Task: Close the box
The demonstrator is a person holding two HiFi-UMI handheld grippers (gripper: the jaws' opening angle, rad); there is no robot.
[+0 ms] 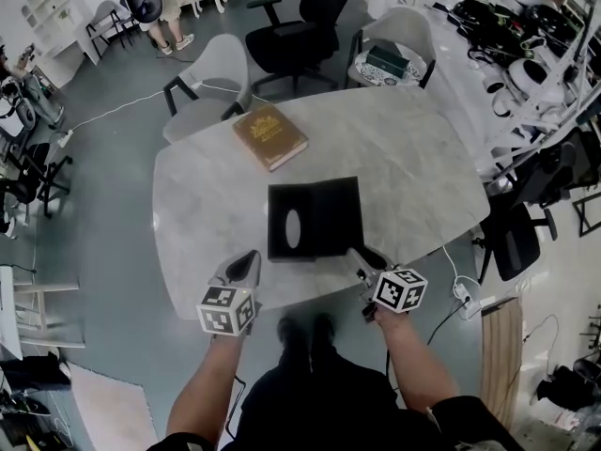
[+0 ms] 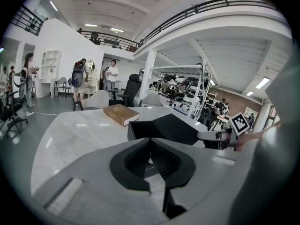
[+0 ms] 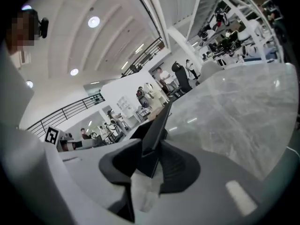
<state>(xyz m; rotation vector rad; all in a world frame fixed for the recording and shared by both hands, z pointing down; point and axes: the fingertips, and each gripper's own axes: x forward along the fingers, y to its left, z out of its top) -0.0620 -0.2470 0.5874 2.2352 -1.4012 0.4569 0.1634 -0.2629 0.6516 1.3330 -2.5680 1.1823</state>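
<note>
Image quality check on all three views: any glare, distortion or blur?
Head view: even light, sharp; the black box shows little detail against the pale table. Left gripper view: strong fisheye, dark corners, light streaks on the table. Right gripper view: tilted, fisheye, the lid between the fingers is a soft dark shape.

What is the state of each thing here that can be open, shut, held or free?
Black box: open, flap raised.
Flap: held, tilted up.
Right tongs: shut on the flap.
Left tongs: shut, empty.
Book: closed, lying flat on the table.
</note>
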